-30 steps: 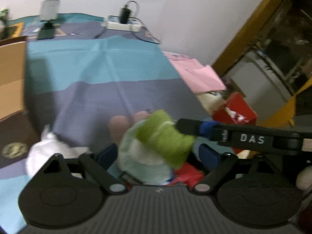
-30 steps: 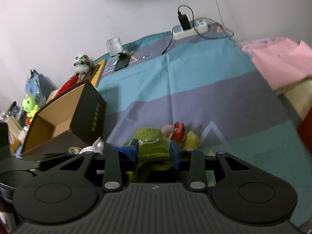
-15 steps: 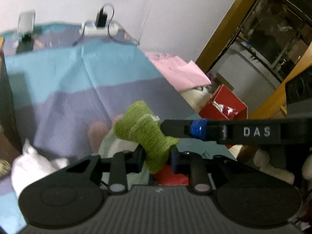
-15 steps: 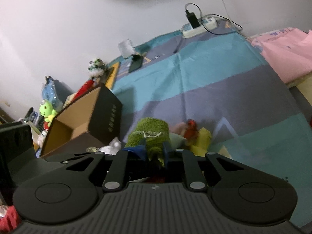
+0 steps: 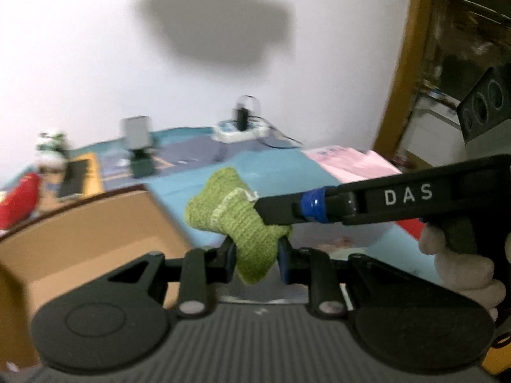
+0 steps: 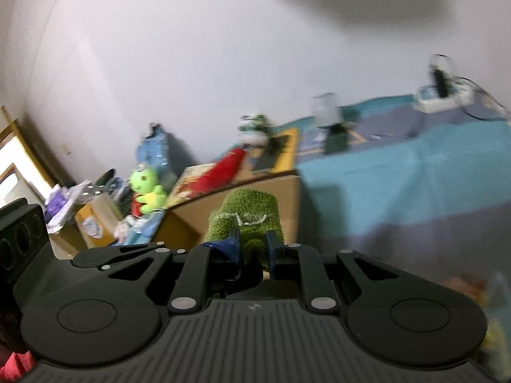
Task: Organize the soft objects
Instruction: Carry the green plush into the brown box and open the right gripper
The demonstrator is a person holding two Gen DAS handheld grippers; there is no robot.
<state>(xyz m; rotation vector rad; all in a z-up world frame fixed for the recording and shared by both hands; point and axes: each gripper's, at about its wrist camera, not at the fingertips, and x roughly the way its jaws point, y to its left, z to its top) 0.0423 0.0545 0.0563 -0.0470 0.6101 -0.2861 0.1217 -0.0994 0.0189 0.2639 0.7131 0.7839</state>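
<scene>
A green knitted sock (image 5: pixel 238 220) is held in the air by both grippers. My left gripper (image 5: pixel 255 255) is shut on its lower end. My right gripper (image 6: pixel 252 247) is shut on its upper part, and its long black finger (image 5: pixel 287 212) comes in from the right in the left wrist view. The sock also shows in the right wrist view (image 6: pixel 252 214). An open cardboard box (image 5: pixel 95 233) lies just beyond and left of the sock, and it shows in the right wrist view (image 6: pixel 198 220) too.
The bed has a teal and purple striped cover (image 6: pixel 415 185). A power strip (image 5: pixel 239 132), a phone stand (image 5: pixel 140 146) and pink cloth (image 5: pixel 351 162) lie at the back. A green plush (image 6: pixel 147 188), a red plush (image 6: pixel 223 175) and clutter sit left of the box.
Both grippers have lifted the sock up off the pile of soft toys and carried it left toward the cardboard box. The views tilted up toward the wall.
</scene>
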